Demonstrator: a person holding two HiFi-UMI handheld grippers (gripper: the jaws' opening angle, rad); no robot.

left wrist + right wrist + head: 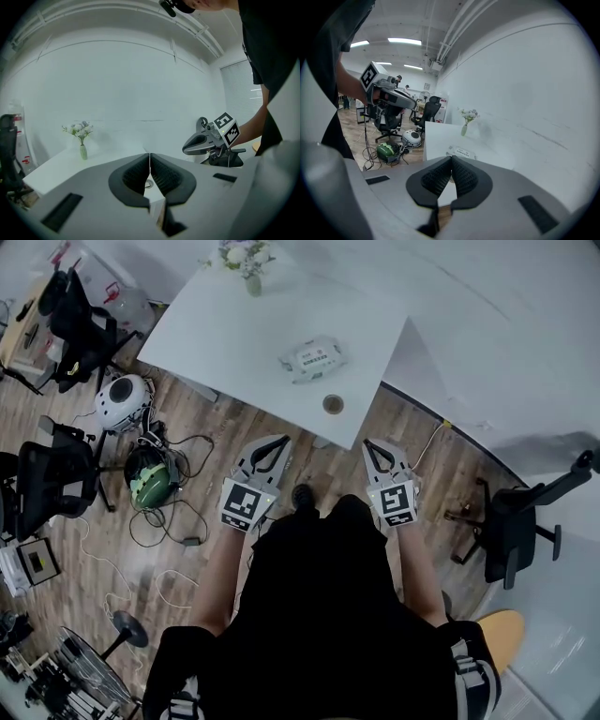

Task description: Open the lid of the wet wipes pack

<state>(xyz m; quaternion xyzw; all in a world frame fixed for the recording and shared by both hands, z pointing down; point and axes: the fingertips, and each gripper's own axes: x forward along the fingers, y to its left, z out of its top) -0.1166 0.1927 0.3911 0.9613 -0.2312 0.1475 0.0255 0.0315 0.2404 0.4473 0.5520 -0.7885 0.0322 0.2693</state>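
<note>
The left gripper (274,442) and the right gripper (374,446) are being held low in front of the person's body. They are side by side but apart, over the wooden floor (187,549) and just short of the near edge of the table (225,334). Both are being pointed forward, toward the table, with their marker cubes turned up to the head camera. The bare forearms are being held close along the black clothing.

In the left gripper view the jaws are being pressed together, with only a thin line between the dark ribbed pads, and nothing is being gripped. In the right gripper view the jaws are being held clenched in the same way, with nothing between them.

The wet wipes pack (312,359) is lying flat on the table, well apart from both grippers, toward the near right part of the top. It is a soft, whitish, rectangular pouch with a printed label on its upper face; the lid is too small to be made out. Near it, closer to the edge, a small round disc (333,405) is being seen in the smooth white tabletop. At the far edge a slim vase (253,282) with pale flowers is standing upright.
</note>
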